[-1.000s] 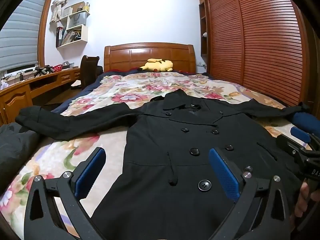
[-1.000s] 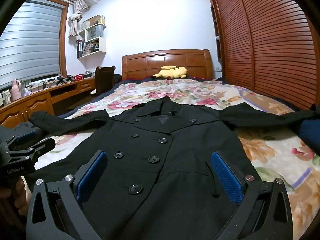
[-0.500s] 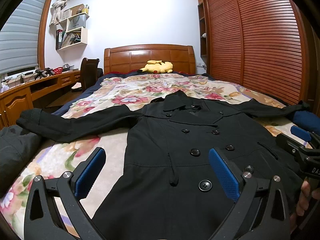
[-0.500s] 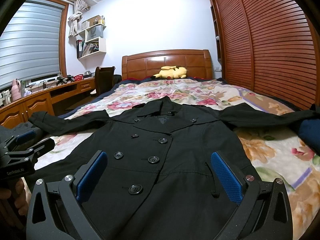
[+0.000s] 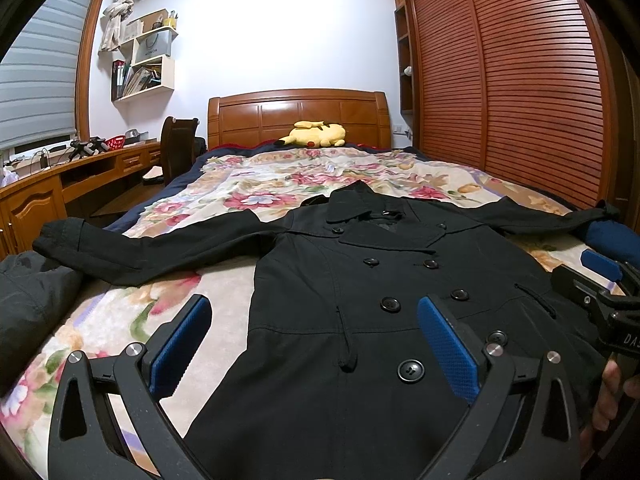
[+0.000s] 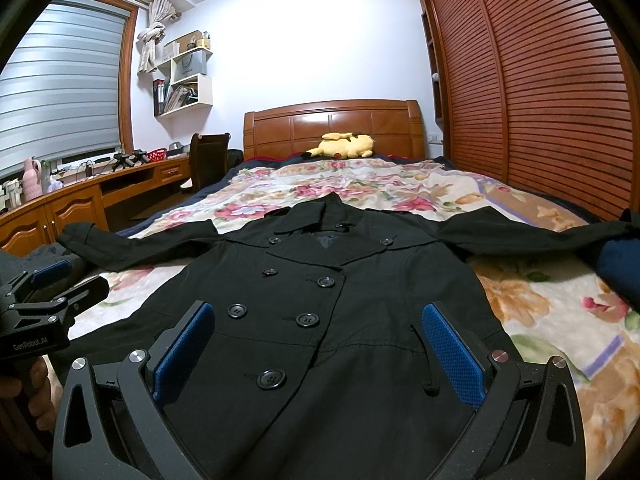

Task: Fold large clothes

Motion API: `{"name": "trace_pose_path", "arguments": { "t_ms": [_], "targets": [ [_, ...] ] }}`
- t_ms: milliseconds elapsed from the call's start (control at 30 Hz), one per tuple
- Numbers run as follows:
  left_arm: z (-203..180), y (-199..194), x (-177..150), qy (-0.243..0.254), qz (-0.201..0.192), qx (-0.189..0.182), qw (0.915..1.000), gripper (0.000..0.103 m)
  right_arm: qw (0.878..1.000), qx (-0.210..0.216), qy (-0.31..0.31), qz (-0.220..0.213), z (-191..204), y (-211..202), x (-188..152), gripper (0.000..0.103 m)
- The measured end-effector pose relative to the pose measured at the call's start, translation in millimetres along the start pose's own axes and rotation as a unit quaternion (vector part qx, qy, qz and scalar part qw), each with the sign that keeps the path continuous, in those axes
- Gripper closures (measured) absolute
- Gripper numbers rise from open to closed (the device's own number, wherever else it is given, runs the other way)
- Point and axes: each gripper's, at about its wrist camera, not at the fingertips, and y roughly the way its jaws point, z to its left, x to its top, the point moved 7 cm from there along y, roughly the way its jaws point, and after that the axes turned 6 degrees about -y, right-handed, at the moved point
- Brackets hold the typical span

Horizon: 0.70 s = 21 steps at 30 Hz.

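A black double-breasted coat (image 5: 360, 280) lies flat and front-up on the flowered bedspread, collar toward the headboard, both sleeves spread out sideways; it also shows in the right wrist view (image 6: 320, 300). My left gripper (image 5: 314, 340) is open and empty, hovering over the coat's lower left part. My right gripper (image 6: 318, 344) is open and empty over the coat's lower middle. The right gripper's body shows at the right edge of the left wrist view (image 5: 600, 300). The left gripper's body shows at the left edge of the right wrist view (image 6: 44, 304).
The bed (image 5: 280, 184) has a wooden headboard (image 5: 298, 116) with a yellow plush toy (image 5: 318, 134) before it. A wooden desk (image 5: 52, 188) and chair (image 5: 178, 144) stand left. A slatted wardrobe (image 5: 508, 80) runs along the right. Dark clothing (image 5: 28, 300) lies at the bed's left edge.
The left wrist view has tilted slightly, with the room shifting a little down in frame. The coat and the right gripper have not visibly moved.
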Motion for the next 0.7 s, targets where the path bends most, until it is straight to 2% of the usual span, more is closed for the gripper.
{"name": "trace_pose_path", "arguments": {
  "t_ms": [700],
  "targets": [
    [-0.8,-1.5,2.7,0.004,-0.002,0.004,1.0000,0.000,1.000,-0.001,0.002,-0.002,-0.5,0.5,0.5,0.000]
  ]
}}
